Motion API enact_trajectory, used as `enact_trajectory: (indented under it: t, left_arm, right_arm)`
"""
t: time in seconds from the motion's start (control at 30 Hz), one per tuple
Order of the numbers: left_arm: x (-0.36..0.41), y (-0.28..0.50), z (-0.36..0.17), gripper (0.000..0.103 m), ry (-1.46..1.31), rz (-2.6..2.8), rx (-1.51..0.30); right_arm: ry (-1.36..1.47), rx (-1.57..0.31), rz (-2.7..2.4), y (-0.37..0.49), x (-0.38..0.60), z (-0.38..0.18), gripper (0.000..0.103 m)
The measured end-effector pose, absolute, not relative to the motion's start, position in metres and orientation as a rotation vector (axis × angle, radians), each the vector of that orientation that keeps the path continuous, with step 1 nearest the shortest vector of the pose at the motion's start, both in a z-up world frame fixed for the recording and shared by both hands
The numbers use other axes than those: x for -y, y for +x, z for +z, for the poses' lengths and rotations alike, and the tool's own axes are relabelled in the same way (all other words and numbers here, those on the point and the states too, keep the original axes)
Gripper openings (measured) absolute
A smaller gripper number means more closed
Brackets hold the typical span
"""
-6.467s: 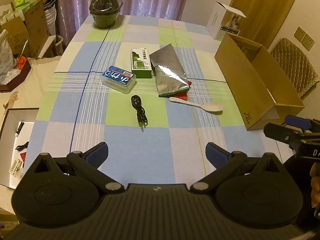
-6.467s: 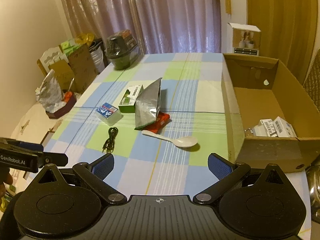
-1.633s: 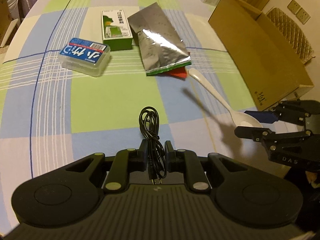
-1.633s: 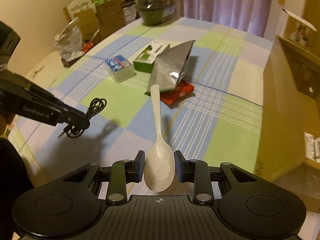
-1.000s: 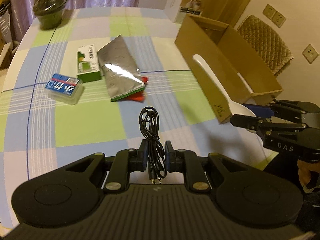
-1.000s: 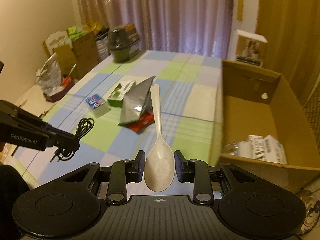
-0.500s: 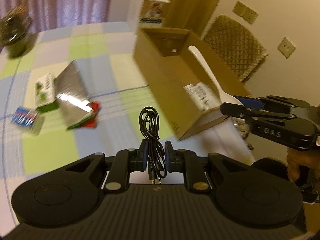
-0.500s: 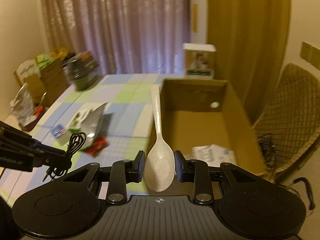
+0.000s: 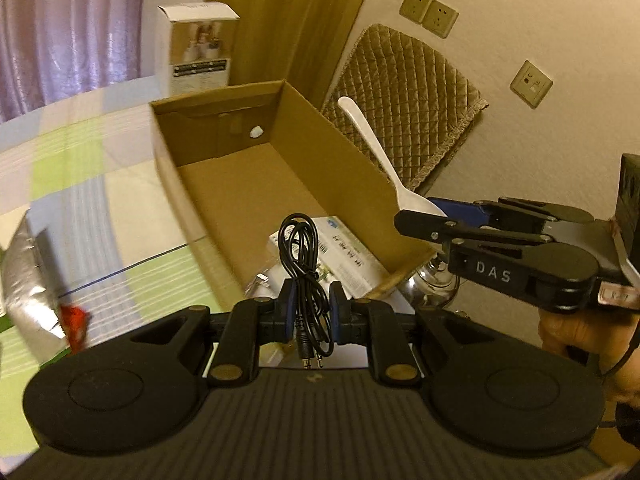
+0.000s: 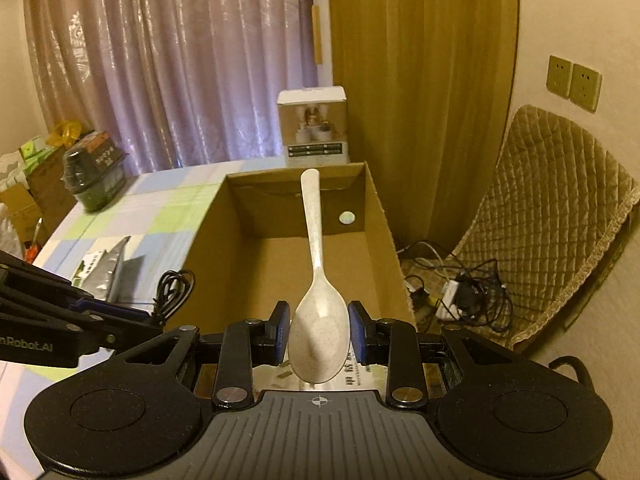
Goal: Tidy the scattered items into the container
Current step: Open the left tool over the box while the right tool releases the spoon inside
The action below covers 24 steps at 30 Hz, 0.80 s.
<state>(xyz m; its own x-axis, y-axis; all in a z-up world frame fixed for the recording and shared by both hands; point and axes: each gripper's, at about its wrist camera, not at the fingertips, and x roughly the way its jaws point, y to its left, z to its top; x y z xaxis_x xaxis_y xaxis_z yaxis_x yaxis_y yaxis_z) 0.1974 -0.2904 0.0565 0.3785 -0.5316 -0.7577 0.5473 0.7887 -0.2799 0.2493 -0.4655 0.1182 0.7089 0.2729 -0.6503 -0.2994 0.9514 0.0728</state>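
Since a second ago, both loads have been carried off the checked tablecloth to the open cardboard box (image 9: 224, 184), so release into the container is judged to be the step in hand.

In the left wrist view, the left gripper (image 9: 311, 317) is clenched on a coiled black cable (image 9: 301, 248), whose loop is seen over the box's near end, above the white packets (image 9: 340, 256) already lying inside. The right gripper (image 9: 420, 216) is seen at the box's right wall, clamped on the bowl of a white spoon (image 9: 372, 148), handle raised. A silver pouch (image 9: 28, 276) and a red packet (image 9: 74, 320) remain on the tablecloth (image 9: 140, 280) at the left edge, so more trips are judged necessary.

In the right wrist view, the spoon's handle is pointed along the box toward its far wall, over the bare floor. A white carton (image 10: 314, 128) is seen behind the box's far end, a dark lidded pot (image 10: 96, 176) at the table's far left corner, before purple curtains (image 10: 168, 60). A quilted chair (image 10: 552, 220) and tangled wires (image 10: 460, 292) are seen right of the table.
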Motion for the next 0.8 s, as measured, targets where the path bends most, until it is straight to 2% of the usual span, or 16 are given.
enact_trajectory:
  t: [0.37,0.43,0.8]
  left_arm:
    - [0.315,0.223,0.032,0.013,0.029,-0.654,-0.971]
    - [0.313,0.224,0.031,0.026,0.037,-0.627,-0.965]
    - [0.288,0.217,0.032,0.035,0.028,-0.575,-0.949]
  right_arm:
    - [-0.023,-0.74,0.327,0.27,0.467,0.1,0.034]
    - [-0.025,-0.743,0.329,0.272,0.466,0.098,0.034]
    - [-0.033,-0.758,0.337,0.273,0.459,0.091,0.034]
